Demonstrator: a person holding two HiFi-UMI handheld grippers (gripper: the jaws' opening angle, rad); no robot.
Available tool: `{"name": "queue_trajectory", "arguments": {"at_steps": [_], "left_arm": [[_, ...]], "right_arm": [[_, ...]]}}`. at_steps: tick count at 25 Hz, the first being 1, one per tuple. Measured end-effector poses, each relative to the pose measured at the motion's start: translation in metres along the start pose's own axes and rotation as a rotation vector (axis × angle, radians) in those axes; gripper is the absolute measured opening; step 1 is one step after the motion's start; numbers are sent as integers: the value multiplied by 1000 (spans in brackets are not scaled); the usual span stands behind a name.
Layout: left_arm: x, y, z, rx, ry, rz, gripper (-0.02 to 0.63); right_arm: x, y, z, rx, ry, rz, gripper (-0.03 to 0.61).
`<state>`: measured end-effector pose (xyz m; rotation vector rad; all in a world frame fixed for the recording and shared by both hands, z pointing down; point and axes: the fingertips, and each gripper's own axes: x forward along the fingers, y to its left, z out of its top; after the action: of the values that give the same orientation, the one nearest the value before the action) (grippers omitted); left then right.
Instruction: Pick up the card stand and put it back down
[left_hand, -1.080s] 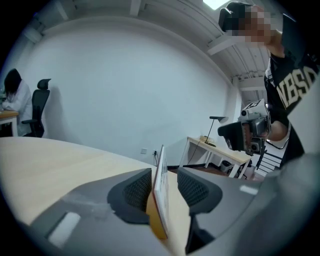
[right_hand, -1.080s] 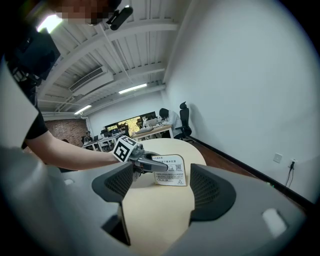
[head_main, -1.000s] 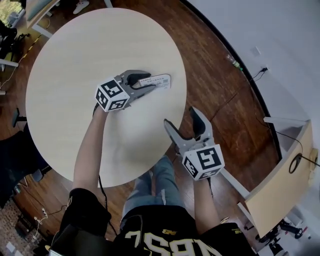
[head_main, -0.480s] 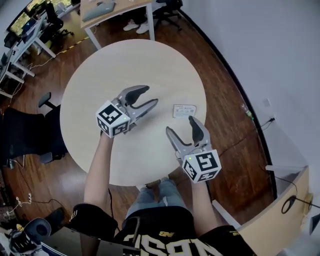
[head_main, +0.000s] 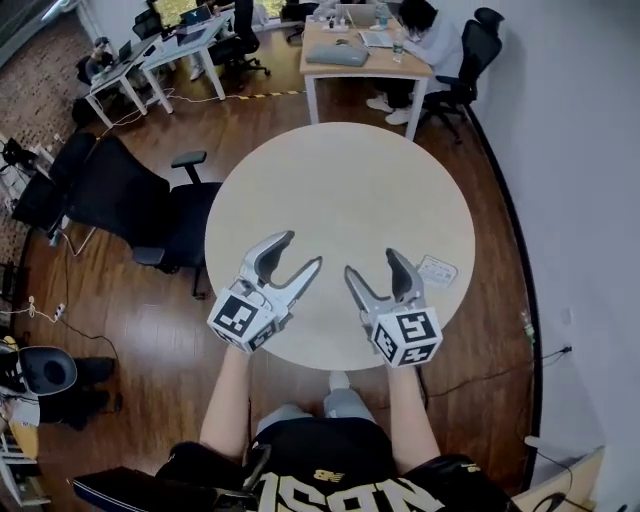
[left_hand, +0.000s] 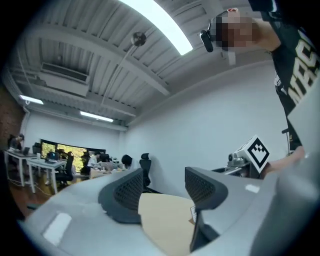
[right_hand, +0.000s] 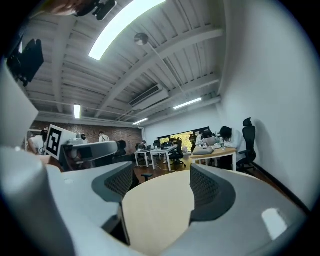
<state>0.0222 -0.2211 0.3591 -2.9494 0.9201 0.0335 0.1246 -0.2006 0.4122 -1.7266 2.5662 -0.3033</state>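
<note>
Card stand (head_main: 436, 270) is seen at the tabletop's (head_main: 340, 180) edge, while over the tabletop the left tongs (head_main: 303, 250), just widened, and right tongs (head_main: 371, 262) are held agape, empty.

L tongs (head_main: 302, 250) just opening (empty), R tongs (head_main: 371, 262) agape, both level

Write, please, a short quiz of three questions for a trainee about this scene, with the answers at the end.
1. True or false: the left gripper and the right gripper both have their jaws apart, with nothing between them.
2. Where on the round table does the card stand sit, as the head view shows it?
3. Which gripper is nearer to the card stand? A: the left gripper. B: the right gripper.
Key: 1. True. 2. Near the table's right edge, apart from both grippers. 3. B.
</note>
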Motion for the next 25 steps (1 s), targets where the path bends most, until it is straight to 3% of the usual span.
{"name": "queue_trajectory", "arguments": {"at_steps": [4,7,9,12,18,25], "left_arm": [[-96,14,19,43,34,236,273],[-164,8,21,35,-18,351,273],[-203,-1,12,34,7,401,273],[-264,-21,-6,52,68,414,273],[-334,-66,-5,28,48,395,273],[-333,-101,18,27,45,394,272]], "right_arm": [[-16,63,19,-100,-29,-21,365],[-38,110,18,-126,-47,3,368],[-56,145,8,-145,-34,45,368],[-94,199,-21,-141,1,74,368],[-150,263,-68,-154,96,68,369],[-170,270,-33,-162,13,73,368]]}}
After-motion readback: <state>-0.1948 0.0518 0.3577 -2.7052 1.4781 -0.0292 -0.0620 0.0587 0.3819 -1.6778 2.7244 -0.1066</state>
